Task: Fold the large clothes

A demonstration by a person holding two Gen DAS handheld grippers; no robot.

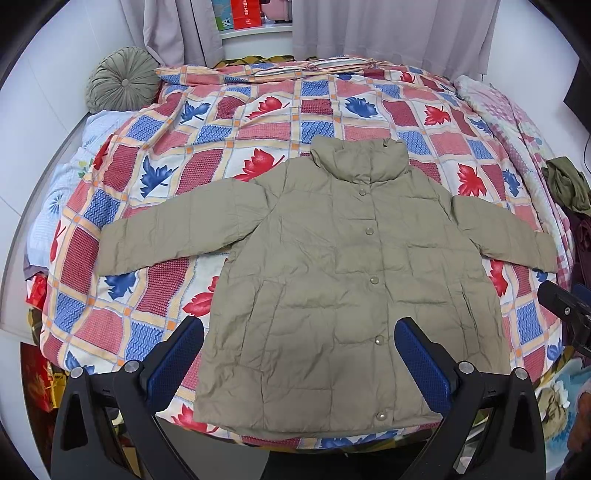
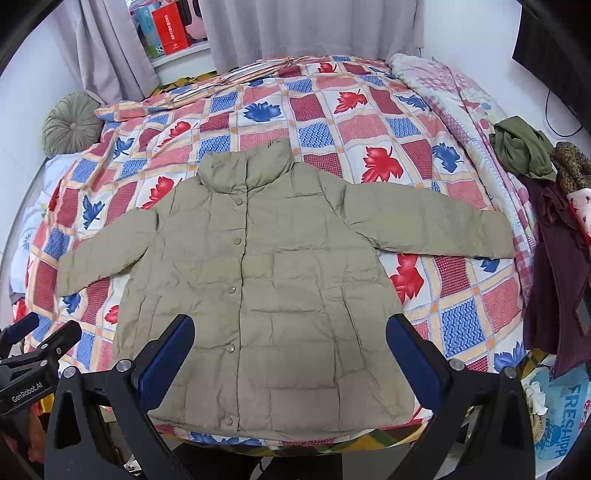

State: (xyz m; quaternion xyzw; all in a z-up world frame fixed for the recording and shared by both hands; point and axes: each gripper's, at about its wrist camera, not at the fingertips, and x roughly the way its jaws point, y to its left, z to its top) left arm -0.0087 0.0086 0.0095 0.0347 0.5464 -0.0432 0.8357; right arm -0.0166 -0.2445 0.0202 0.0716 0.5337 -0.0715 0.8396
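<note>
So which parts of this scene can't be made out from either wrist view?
- Jacket back and lining: face down on the quilt, both views.
- Clothes pile: cut off by the right view's edge.
- Red box lettering: too small.
- Left tool and right tool grips: below frame.

A bed (image 1: 110,280) filled most of the room, spread with a patchwork quilt (image 1: 258,122) of red and blue squares and leaf prints. A round, pleated grey-green cushion (image 1: 122,79) sat at its far left corner against a plain white wall (image 1: 44,110). Pale grey curtains (image 1: 391,29) hung behind the bed, parted on a white sill (image 2: 181,55) that held a red box (image 2: 170,27) and other packages. A pink floral blanket (image 2: 443,85) lay bunched along the right edge, and near it was a heap of olive, maroon and patterned clothes (image 2: 546,192). The light was even and soft.
</note>
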